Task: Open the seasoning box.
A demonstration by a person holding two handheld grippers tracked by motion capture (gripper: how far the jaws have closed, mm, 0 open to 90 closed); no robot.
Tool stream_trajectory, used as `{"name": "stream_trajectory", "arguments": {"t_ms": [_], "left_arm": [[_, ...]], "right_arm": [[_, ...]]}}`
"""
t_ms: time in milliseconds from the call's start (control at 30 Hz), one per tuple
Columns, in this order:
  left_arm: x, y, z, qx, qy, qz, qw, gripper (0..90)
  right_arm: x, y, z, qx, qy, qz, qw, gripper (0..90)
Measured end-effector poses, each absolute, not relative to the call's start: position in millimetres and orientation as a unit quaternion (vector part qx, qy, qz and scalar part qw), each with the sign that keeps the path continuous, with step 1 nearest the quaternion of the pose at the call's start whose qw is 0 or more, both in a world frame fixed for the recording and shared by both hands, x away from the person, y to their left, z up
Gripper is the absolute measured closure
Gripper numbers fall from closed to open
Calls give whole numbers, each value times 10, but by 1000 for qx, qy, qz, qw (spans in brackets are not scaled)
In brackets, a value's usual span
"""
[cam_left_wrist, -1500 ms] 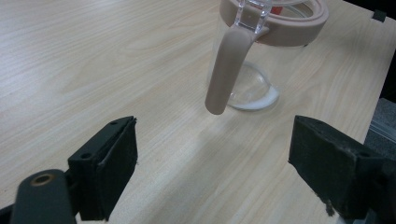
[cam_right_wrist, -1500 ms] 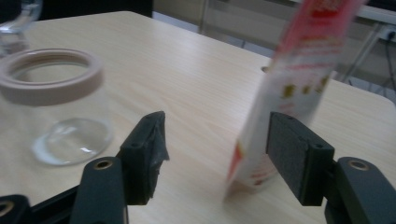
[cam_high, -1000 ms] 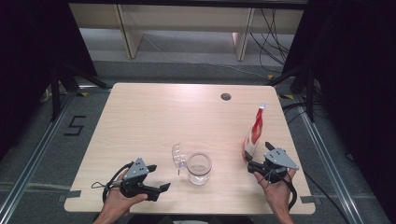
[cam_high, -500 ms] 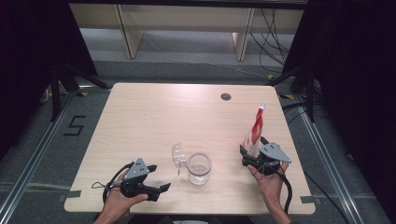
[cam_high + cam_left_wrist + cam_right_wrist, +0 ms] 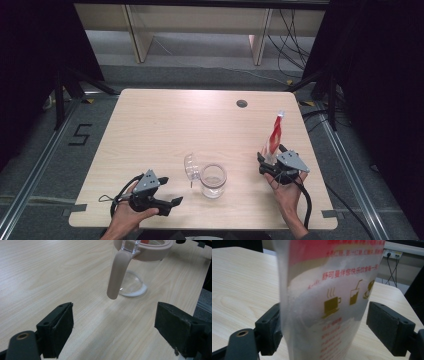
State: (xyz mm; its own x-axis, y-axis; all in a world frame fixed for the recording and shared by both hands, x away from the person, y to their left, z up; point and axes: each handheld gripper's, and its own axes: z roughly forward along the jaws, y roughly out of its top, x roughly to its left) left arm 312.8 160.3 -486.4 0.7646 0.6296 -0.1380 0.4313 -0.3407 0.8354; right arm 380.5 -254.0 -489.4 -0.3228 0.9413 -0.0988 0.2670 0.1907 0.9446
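While your right gripper point(image 5: 272, 159) straddles the upright red-and-white plastic sachet point(image 5: 324, 300) (jaws wide, nothing clamped), your open left gripper point(image 5: 165, 192) faces the clear glass jar point(image 5: 213, 180), ready to steady it.

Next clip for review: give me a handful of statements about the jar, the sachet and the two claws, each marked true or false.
1. The clear glass jar with the beige hinged lid has its lid shut. False: the lid stands open, its latch hanging down.
2. The red and white plastic powder sachet stands between the jaws of the right claw. True.
3. The right claw is clamped tight on the sachet. False: a gap shows beside the far jaw.
4. The left claw is open, with bare light wooden table between its jaws. True.
5. The jar lies on its side. False: it stands upright.
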Motion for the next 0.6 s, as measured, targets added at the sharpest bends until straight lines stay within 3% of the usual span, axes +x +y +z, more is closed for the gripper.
{"name": "stream_trajectory", "arguments": {"t_ms": [600], "left_arm": [[3127, 1591, -4870, 811, 328, 106, 474, 152]], "right_arm": [[3839, -2577, -4908, 450, 676, 444, 378, 268]]}}
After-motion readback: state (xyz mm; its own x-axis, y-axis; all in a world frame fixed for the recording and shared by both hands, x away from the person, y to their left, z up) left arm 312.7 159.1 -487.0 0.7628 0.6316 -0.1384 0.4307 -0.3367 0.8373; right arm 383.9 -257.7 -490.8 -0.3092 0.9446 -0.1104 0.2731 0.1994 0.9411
